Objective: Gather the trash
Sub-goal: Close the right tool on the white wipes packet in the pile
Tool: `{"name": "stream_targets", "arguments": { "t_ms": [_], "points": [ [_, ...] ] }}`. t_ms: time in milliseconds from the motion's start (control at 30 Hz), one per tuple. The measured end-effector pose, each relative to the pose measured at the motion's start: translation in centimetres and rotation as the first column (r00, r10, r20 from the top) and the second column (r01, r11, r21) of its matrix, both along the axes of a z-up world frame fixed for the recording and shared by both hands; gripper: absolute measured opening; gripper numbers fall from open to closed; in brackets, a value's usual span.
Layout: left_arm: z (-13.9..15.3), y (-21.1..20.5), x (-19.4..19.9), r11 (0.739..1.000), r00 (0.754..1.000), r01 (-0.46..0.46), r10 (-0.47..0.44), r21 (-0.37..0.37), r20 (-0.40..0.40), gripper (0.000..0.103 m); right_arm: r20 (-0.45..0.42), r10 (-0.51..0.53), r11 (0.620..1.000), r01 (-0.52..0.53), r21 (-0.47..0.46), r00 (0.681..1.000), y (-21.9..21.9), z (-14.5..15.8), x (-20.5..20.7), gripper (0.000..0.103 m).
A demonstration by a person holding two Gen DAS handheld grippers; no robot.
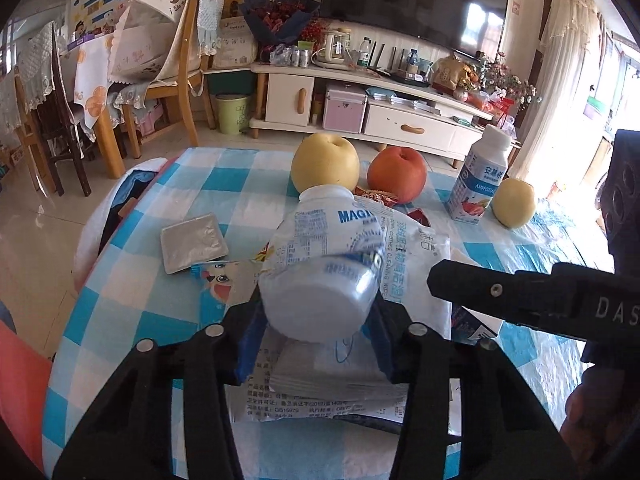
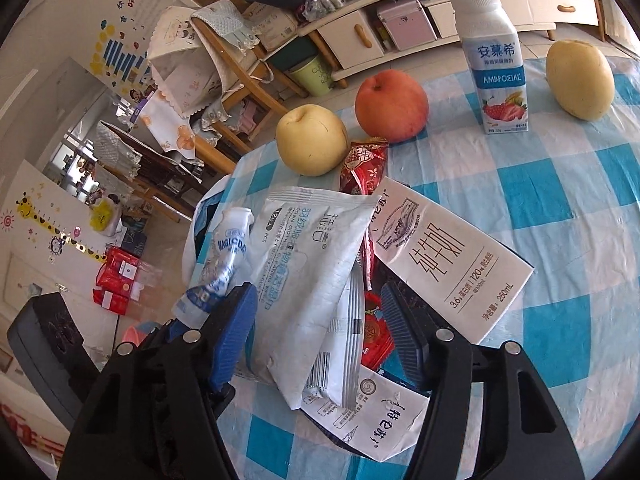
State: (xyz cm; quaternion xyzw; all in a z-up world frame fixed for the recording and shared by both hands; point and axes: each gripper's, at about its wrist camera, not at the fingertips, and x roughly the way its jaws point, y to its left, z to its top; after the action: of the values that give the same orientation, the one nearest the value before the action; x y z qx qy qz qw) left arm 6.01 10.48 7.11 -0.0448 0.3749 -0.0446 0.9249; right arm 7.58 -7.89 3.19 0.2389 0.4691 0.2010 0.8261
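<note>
Table (image 2: pixel 560 208) bearing everything. Small bottle (image 1: pixel 324 264) lying on its side atop a wipes packet (image 2: pixel 312 264), sitting between the left gripper's (image 1: pixel 316 336) fingers. Milk carton (image 2: pixel 448 256) lying flat just right of the packet. Snack wrapper (image 2: pixel 362 164) poking out behind both. Two pears (image 2: pixel 312 140) (image 2: pixel 580 80), an apple (image 2: pixel 390 108) and a standing yoghurt bottle (image 2: pixel 496 68) lining the far side. Foil sachet (image 1: pixel 192 242) lying left

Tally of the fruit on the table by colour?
Yellow: 2 (large yellow fruit, small yellow fruit)
Red: 1 (red fruit)
Total: 3
</note>
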Motion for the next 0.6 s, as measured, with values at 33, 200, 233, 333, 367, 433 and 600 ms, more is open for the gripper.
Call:
{"name": "stream_targets", "arguments": {
  "t_ms": [33, 200, 233, 333, 367, 433, 600],
  "points": [
    [0.0, 0.0, 0.0, 1.000, 1.000, -0.001, 0.001, -0.003, -0.001, 0.042, 0.004, 0.001, 1.000, -0.001, 0.009, 1.000, 0.2, 0.0, 0.1, 0.065],
    [0.1, 0.5, -0.2, 0.999, 1.000, 0.013, -0.013, -0.031, -0.012, 0.042, 0.005, -0.008, 1.000, 0.008, 0.011, 1.000, 0.8, 0.4, 0.4, 0.077],
    [0.1, 0.6, -0.3, 0.999, 1.000, 0.020, -0.021, -0.044, -0.016, 0.041, 0.005, -0.003, 1.000, 0.003, 0.001, 1.000, 1.0, 0.4, 0.4, 0.077],
    [0.0, 0.7, -0.6, 0.997, 0.998, 0.055, -0.057, -0.060, -0.023, 0.042, 0.002, 0.005, 1.000, -0.005, -0.026, 1.000, 1.3, 0.2, 0.7, 0.077],
    [0.1, 0.7, -0.7, 0.996, 0.997, 0.066, -0.068, -0.057, -0.024, 0.042, -0.001, 0.004, 1.000, -0.004, -0.023, 1.000, 1.3, 0.1, 0.7, 0.077],
    [0.1, 0.9, -1.0, 0.994, 0.996, 0.084, -0.086, -0.065, -0.030, 0.047, -0.006, -0.002, 1.000, 0.001, -0.026, 1.000, 1.0, 0.0, 0.8, 0.077],
    [0.4, 1.8, -1.2, 0.997, 0.998, 0.057, -0.058, -0.049, -0.018, 0.081, 0.015, -0.008, 0.995, 0.009, -0.101, 1.000, 0.8, 0.4, 0.6, 0.079]
  ]
}}
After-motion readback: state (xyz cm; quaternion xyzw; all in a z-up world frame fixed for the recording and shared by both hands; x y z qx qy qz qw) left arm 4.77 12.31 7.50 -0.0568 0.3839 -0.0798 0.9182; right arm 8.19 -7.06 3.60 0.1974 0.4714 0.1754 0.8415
